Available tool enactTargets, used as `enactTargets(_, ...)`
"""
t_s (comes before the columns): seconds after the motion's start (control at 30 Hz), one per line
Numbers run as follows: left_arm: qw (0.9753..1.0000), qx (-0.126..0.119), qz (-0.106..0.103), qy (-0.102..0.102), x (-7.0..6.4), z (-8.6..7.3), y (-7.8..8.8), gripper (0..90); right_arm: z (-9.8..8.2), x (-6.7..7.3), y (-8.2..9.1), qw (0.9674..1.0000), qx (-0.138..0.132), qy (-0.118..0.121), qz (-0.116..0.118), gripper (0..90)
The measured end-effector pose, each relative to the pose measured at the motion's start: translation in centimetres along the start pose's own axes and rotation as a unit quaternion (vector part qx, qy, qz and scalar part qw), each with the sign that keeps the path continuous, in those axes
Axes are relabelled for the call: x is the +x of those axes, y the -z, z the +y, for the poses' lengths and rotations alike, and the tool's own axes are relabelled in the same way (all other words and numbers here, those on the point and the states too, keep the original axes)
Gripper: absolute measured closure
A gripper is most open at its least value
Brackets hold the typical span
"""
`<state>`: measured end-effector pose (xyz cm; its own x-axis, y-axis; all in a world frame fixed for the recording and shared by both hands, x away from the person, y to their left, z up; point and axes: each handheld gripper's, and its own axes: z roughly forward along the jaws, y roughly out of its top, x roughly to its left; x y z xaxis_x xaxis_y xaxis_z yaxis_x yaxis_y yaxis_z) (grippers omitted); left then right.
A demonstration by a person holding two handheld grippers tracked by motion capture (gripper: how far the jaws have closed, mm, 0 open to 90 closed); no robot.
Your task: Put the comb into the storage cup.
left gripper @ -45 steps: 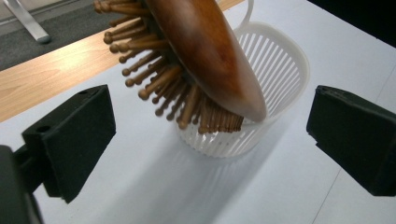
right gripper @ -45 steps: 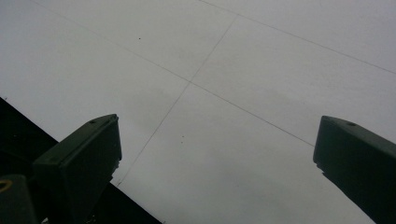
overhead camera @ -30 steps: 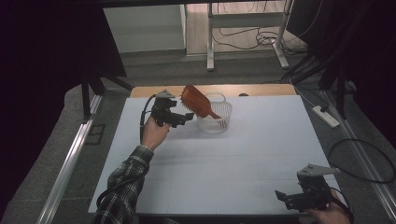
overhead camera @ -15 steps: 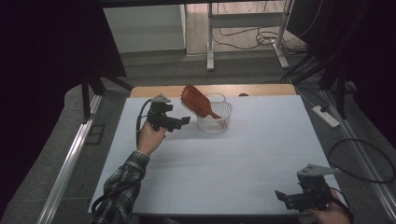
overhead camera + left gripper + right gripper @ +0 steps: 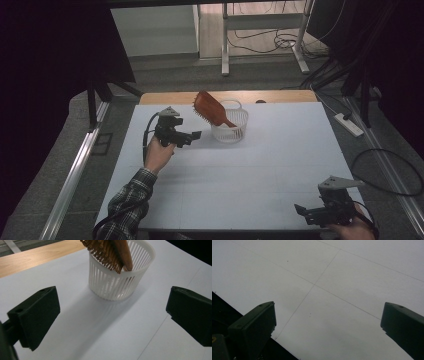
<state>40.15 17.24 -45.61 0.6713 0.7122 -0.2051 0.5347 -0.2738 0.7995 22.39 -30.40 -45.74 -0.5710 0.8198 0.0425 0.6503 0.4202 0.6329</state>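
Now the left gripper [image 5: 192, 136] is held above the white table [image 5: 250, 175], near the far left part of it, and its jaws are released with a wide gap between them and nothing inside. It points toward the white basket [image 5: 230, 126], which stands upright on the table a little apart from the jaws. In the left gripper view the basket [image 5: 120, 277] sits between and beyond the two black jaws, and its wall is made of thin vertical slats. A brown hairbrush [image 5: 210, 107] stands in the basket, tilted, with the handle down inside and the bristle head up over the rim on the side toward the left gripper. The bristles [image 5: 105, 255] hang over the rim in the left gripper view. The right gripper [image 5: 307, 212] is well apart from these things, at the near right corner of the table. Its jaws are also released and hold nothing; under them is only the bare table surface [image 5: 352, 277] with thin lines.
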Motion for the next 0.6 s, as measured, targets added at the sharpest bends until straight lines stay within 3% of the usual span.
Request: enactTargets(0.6, 1.0, 0.005, 0.002, -0.007, -1.2, -1.4, 1.6, 0.0, 0.0, 0.0, 0.0, 1.0, -0.003, 0.003, 0.001, 0.0)
